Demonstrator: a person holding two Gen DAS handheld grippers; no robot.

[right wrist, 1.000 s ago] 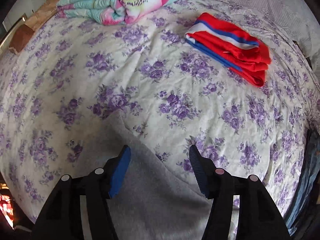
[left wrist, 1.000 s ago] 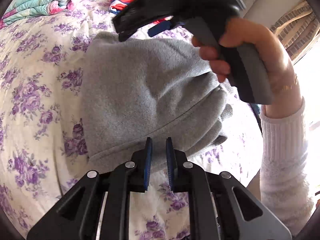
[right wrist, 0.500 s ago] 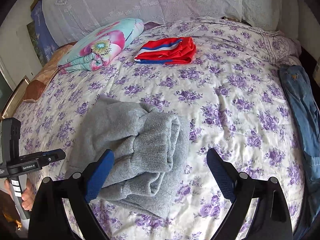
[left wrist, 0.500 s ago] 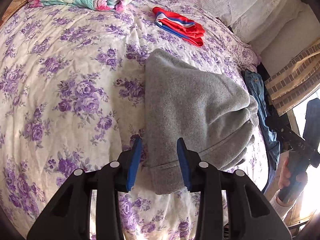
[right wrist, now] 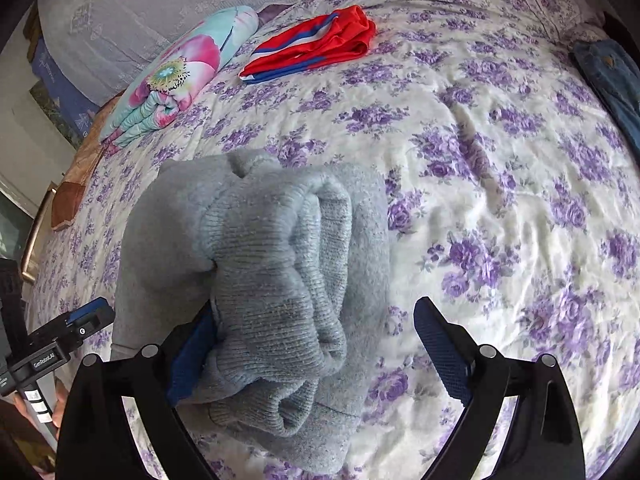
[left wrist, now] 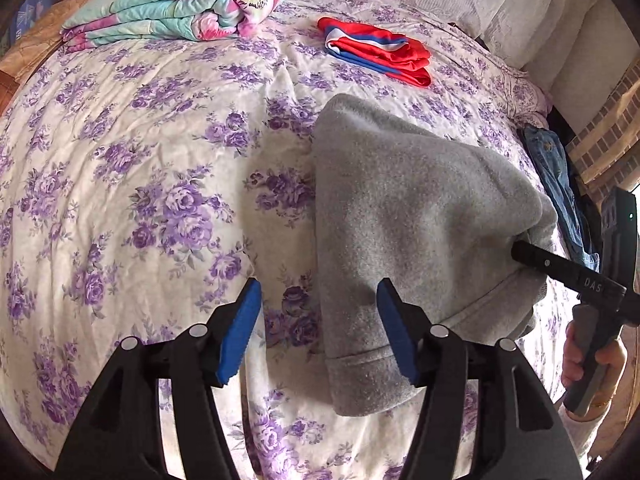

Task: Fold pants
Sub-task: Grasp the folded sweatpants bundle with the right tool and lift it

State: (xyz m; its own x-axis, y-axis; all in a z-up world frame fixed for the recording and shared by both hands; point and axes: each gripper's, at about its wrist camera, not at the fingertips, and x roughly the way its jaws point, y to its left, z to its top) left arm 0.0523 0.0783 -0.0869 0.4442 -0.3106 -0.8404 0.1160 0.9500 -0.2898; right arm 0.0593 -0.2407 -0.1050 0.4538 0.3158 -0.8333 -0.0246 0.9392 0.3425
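Both our grippers, left (left wrist: pixel 318 328) and right (right wrist: pixel 316 344), were spread wide at the folded grey fleece pants (left wrist: pixel 416 240) on the purple-floral bedspread (left wrist: pixel 160 160).

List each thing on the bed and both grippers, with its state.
grey pants: folded into a thick bundle, lying on the bed
left gripper: open, holding nothing
right gripper: open, straddling the bundle's edge
red garment: folded
floral quilt: folded
jeans: unfolded, at bed edge
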